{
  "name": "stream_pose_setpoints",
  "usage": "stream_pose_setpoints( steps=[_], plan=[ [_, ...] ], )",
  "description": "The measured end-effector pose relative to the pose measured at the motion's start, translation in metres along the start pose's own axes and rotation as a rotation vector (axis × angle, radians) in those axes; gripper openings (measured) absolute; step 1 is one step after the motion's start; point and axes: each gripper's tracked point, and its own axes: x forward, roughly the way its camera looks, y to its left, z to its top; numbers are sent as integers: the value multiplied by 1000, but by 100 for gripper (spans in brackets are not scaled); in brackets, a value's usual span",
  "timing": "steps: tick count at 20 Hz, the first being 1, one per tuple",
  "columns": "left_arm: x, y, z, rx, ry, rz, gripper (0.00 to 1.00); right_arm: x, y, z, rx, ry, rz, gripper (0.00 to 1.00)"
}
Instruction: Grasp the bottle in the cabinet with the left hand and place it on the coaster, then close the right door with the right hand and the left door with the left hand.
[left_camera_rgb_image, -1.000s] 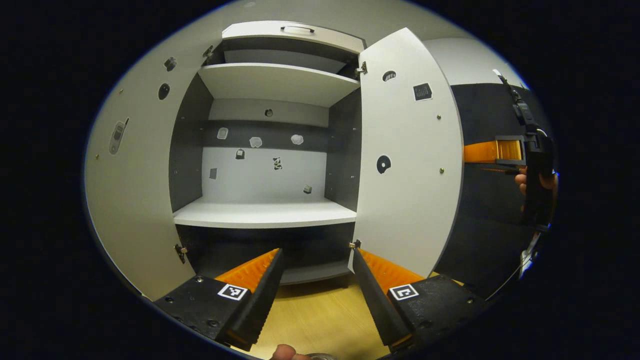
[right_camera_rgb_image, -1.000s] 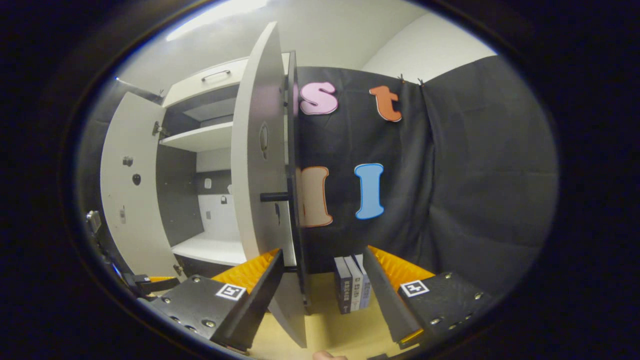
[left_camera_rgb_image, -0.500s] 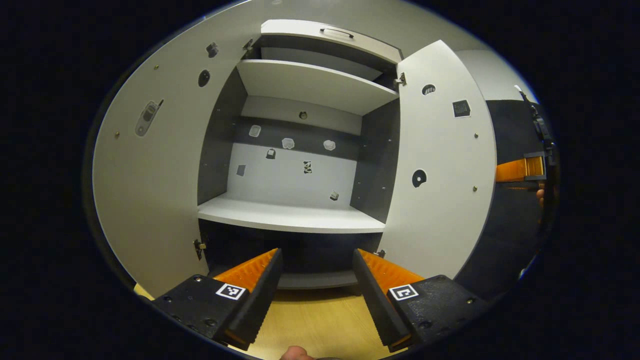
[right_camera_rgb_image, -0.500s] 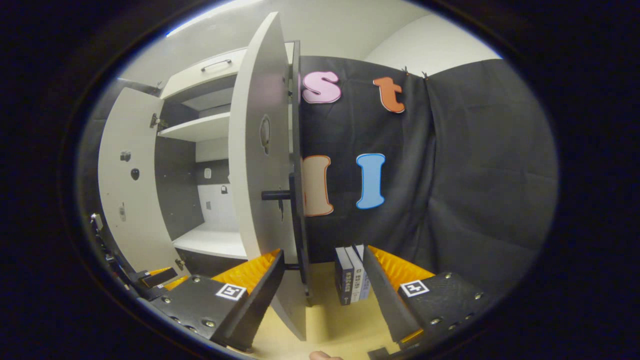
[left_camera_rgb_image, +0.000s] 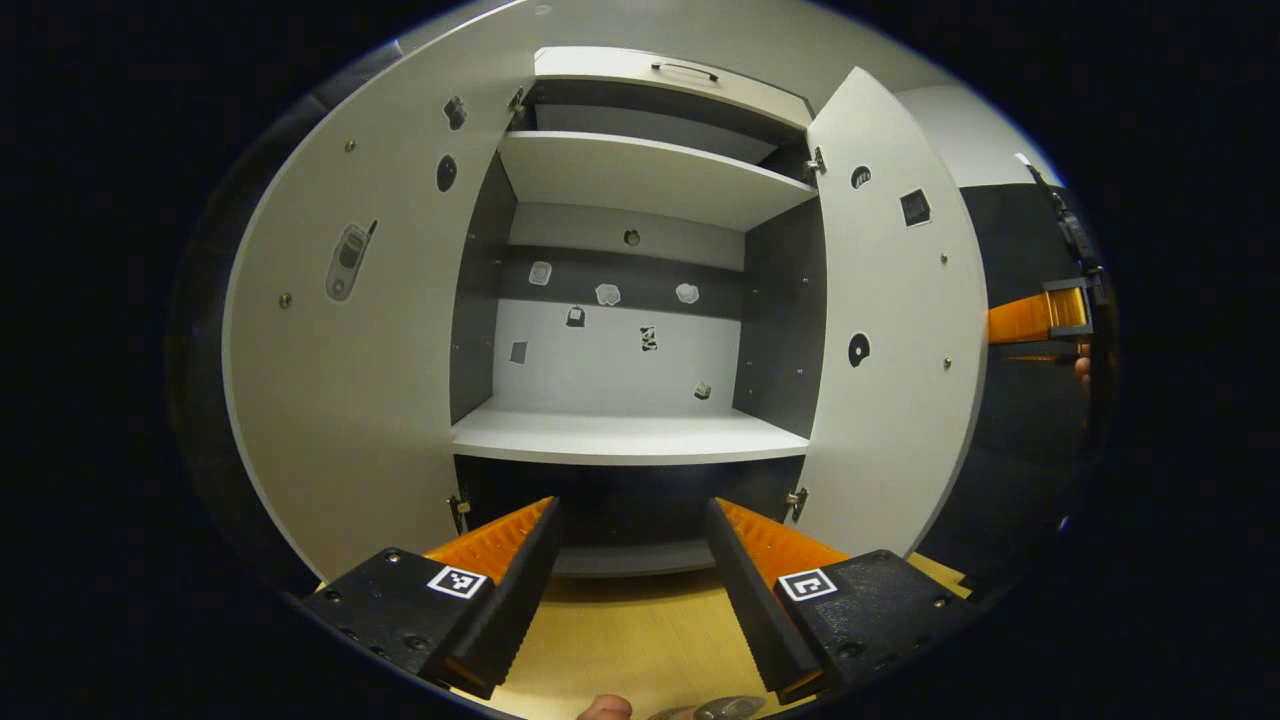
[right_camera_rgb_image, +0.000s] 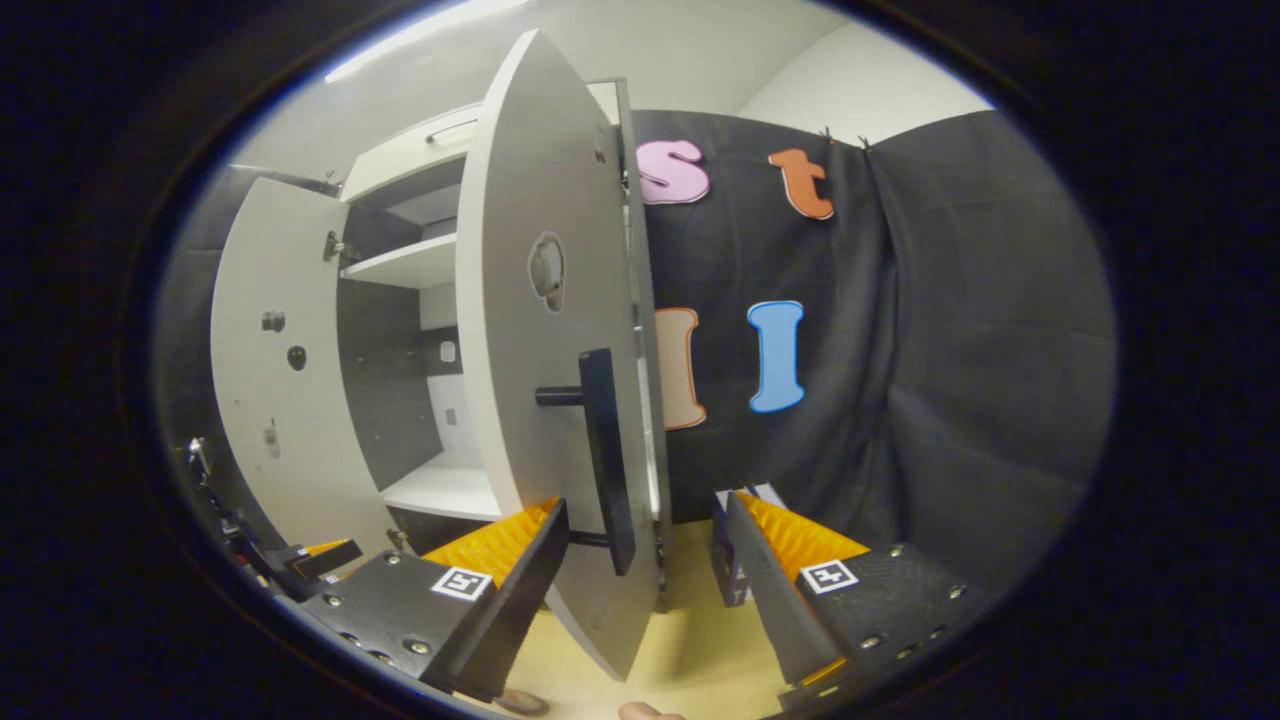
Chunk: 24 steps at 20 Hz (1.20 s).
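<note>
The cabinet stands with both doors swung out. In the left gripper view its middle shelf (left_camera_rgb_image: 620, 440) is bare, flanked by the left door (left_camera_rgb_image: 350, 380) and the right door (left_camera_rgb_image: 890, 350). My left gripper (left_camera_rgb_image: 633, 505) is open in front of the cabinet's lower part, over the wooden table (left_camera_rgb_image: 630, 640). The right gripper (left_camera_rgb_image: 1035, 318) shows past the right door's outer side. In the right gripper view my right gripper (right_camera_rgb_image: 648, 502) is open, with the right door (right_camera_rgb_image: 540, 330) and its black handle (right_camera_rgb_image: 600, 450) standing between the fingers, untouched. The left gripper (right_camera_rgb_image: 315, 555) shows at lower left.
Some upright books (right_camera_rgb_image: 722, 555) stand on the table behind my right finger, against the booth's black cloth. A fingertip (left_camera_rgb_image: 605, 708) and a small shiny rounded thing (left_camera_rgb_image: 725, 707) peek in at the bottom edge of the left gripper view; what the thing is I cannot tell.
The right door has swung a little toward shut, turning its outer face and handle toward the right gripper. The left gripper view has shifted, so the cabinet sits further right.
</note>
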Motion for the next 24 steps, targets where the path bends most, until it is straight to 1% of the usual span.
stream_pose_setpoints(
  steps=[4,10,13,16,17,18,20,21,22,23,24],
  plan=[
    [-8,9,1,26,4,9,90,11,29,-3,27,1,39,96],
    [-24,33,0,24,6,26,90,28,69,8,103,-41,81,97],
    [-30,50,2,25,-1,40,90,36,100,9,121,-51,126,97],
    [-34,63,3,25,-9,61,90,41,131,11,120,-62,182,97],
    [-36,66,2,23,-10,71,90,42,139,12,116,-65,197,93],
    [-39,70,2,21,-10,80,90,43,147,12,113,-68,212,96],
    [-43,74,1,15,-11,93,90,45,159,10,108,-71,237,96],
    [-44,76,-1,13,-9,98,91,46,163,9,107,-72,247,93],
    [-45,78,-2,11,-6,102,91,49,168,8,105,-73,253,96],
    [-47,81,-4,8,2,107,90,51,171,7,99,-75,258,92],
    [-50,84,-4,8,4,112,90,51,175,5,94,-76,262,94]
  ],
)
